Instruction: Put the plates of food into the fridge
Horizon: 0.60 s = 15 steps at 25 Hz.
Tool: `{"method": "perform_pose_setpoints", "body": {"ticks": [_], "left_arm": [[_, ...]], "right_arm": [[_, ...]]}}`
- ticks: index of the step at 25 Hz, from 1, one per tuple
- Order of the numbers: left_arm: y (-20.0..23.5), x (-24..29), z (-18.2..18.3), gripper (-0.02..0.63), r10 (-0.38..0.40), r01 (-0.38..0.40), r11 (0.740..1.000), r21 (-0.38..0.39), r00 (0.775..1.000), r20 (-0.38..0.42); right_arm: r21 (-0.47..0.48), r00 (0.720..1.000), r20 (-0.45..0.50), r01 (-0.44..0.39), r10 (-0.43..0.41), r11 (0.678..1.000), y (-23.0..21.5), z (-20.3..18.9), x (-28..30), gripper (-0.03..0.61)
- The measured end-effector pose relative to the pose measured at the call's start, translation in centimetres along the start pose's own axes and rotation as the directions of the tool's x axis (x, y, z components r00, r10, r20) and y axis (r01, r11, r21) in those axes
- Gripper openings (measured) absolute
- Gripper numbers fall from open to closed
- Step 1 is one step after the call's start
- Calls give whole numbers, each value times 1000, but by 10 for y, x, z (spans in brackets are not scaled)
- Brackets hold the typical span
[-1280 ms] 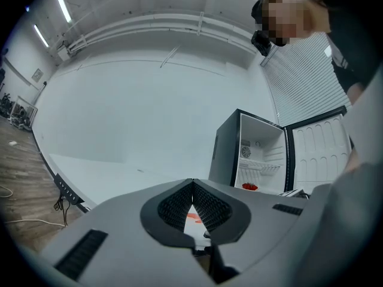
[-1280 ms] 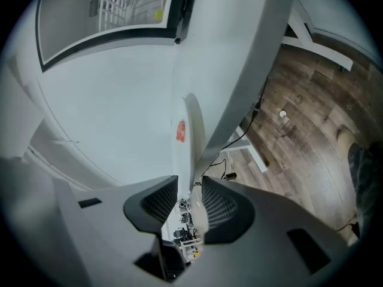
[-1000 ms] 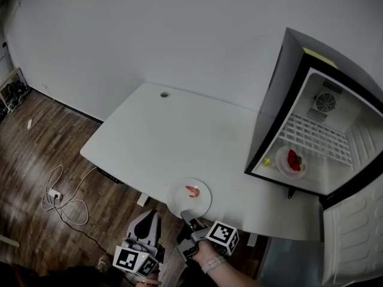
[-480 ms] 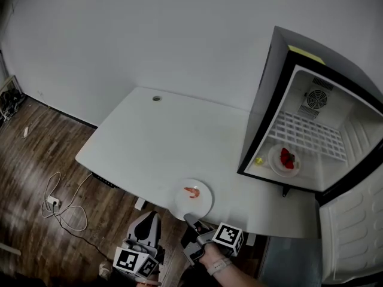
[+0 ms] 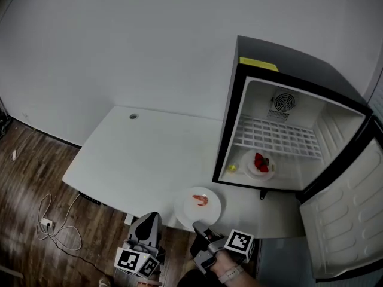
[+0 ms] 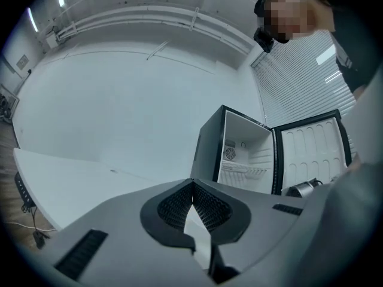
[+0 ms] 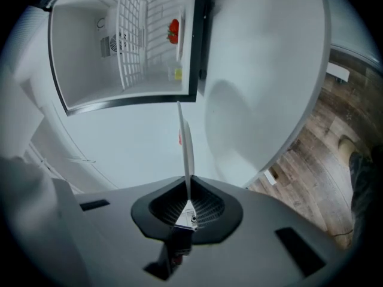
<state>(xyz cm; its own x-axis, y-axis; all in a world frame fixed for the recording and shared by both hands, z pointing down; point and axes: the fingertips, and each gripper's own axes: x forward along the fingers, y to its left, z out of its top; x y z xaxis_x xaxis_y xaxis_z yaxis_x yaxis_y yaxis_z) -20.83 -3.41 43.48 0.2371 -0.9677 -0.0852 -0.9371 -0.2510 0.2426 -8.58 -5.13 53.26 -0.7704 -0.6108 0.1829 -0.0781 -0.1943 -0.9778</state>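
I'm clamping the right gripper (image 5: 198,225) on the 6 o'clock rim of the shrimp plate (image 5: 206,211) to carry it level toward the open fridge (image 5: 281,58) at 1 o'clock, left gripper (image 5: 148,220) idling closed and empty

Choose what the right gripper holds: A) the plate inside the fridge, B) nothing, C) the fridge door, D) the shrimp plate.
D: the right gripper is shut on the rim of the shrimp plate, which shows edge-on between its jaws.
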Motion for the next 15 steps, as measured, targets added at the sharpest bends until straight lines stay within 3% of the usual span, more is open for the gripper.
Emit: {"method": "perform_pose_setpoints", "body": {"ticks": [15], "left_arm": [[-77,108,3,8,-200,201,979,26,979,-30]], "right_arm": [[-72,985,156,-69,80,995,93,95,-83,17]]}}
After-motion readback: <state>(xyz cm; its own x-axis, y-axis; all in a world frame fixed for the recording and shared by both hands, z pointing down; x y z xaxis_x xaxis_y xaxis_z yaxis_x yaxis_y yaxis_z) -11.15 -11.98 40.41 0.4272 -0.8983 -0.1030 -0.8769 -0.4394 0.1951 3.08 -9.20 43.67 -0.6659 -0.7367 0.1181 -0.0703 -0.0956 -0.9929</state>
